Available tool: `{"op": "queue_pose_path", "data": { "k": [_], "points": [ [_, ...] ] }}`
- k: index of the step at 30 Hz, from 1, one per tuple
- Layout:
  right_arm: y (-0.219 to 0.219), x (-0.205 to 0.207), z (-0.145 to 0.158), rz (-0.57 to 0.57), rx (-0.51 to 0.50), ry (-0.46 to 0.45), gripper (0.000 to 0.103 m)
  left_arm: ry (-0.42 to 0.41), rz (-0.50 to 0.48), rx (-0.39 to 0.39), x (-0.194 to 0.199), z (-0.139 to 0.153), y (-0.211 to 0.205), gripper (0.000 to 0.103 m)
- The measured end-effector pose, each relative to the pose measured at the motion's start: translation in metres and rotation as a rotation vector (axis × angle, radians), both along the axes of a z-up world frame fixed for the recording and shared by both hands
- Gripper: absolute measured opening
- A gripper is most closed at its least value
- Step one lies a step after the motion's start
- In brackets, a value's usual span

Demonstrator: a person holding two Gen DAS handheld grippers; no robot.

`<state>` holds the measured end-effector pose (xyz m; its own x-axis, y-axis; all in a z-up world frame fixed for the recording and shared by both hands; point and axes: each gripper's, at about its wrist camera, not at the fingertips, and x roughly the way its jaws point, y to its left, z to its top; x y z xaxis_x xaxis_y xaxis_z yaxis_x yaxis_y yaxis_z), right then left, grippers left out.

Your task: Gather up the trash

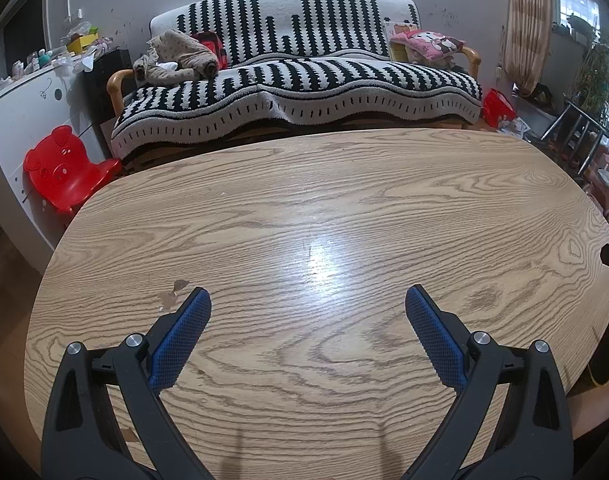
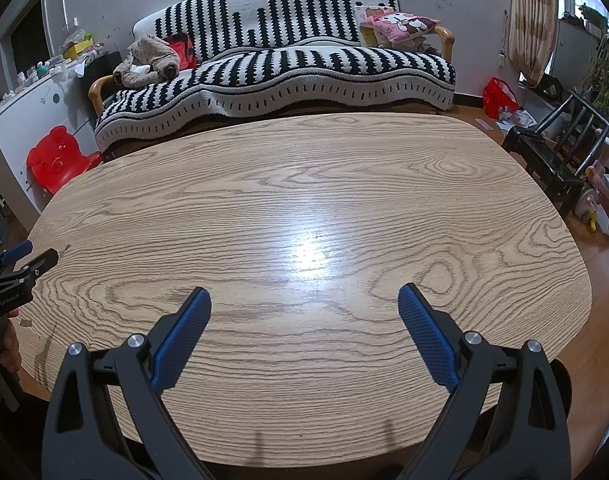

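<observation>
Two grippers hung over the wooden table (image 1: 304, 208), both spread wide with nothing between their blue pads. The left gripper (image 1: 307, 300) was held above the table's near edge, beside a small chipped patch (image 1: 172, 294) in the veneer just off its left finger. The right gripper (image 2: 304, 298) hovered over the table's near edge too, and its view caught the left gripper at the table's left rim. No trash could be made out on the table in either view. Beyond the table's far edge stood a sofa (image 2: 272, 60) under a black-and-white striped cover, with a red bear-faced chair (image 1: 64, 168) off the table's far left corner and a red bag (image 2: 500, 96) off its far right.
</observation>
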<state>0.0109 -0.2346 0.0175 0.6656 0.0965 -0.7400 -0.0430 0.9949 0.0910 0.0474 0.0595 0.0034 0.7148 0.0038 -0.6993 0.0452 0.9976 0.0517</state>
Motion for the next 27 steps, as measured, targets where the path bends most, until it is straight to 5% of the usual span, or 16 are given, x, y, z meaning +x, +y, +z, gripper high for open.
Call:
{"op": "queue_pose_path", "data": {
  "k": [27],
  "points": [
    [-0.0002, 0.0001, -0.0001, 0.001, -0.006, 0.000, 0.091, -0.007, -0.001, 0.002, -0.0052, -0.0008, 0.0028, 0.095]
  ]
}}
